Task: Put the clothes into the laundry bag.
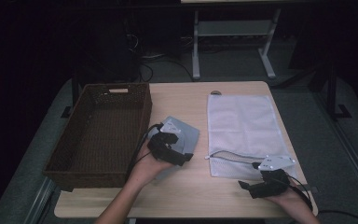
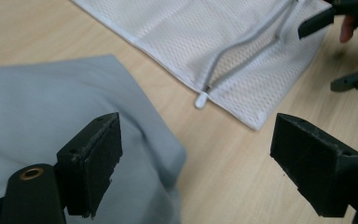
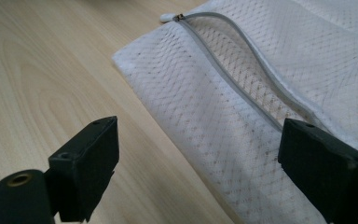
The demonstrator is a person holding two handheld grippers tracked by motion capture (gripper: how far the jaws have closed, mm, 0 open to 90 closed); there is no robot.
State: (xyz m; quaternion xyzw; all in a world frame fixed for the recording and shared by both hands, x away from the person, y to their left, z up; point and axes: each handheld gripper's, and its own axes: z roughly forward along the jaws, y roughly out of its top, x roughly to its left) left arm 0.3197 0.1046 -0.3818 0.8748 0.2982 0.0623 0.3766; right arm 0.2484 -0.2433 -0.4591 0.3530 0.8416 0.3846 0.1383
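Judging progress from the layout: the cloth has not yet gone into the mesh bag, and the bag's zip is already partly open, so loading and closing appear to remain.

Landmark for all positions: the mesh bag [image 1: 242, 133], flat on the right half of the table [image 1: 186, 100].

1. Basket [image 1: 100, 133]: a brown wicker tray, well to the left of the bag at the table's left edge. Nothing is visible inside it.
2. Mesh bag: white, lying flat. Its grey zip [image 2: 242, 51] runs along the near edge and gapes partway; the pull tab [image 2: 201, 99] lies at the end facing the cloth.
3. Cloth [image 1: 182, 135]: a folded grey-blue piece, just left of the bag, apart from it with bare table between.
4. Left gripper [image 1: 186, 157]: over the cloth's near corner, pointing toward the bag. Its jaws stand wide apart and grip nothing; one jaw hangs over the cloth edge, the other over bare table. Contact with the cloth cannot be confirmed.
5. Right gripper [image 1: 242, 185]: at the bag's near edge, beside the zip. Its jaws are also spread wide, straddling the bag corner without clamping it.
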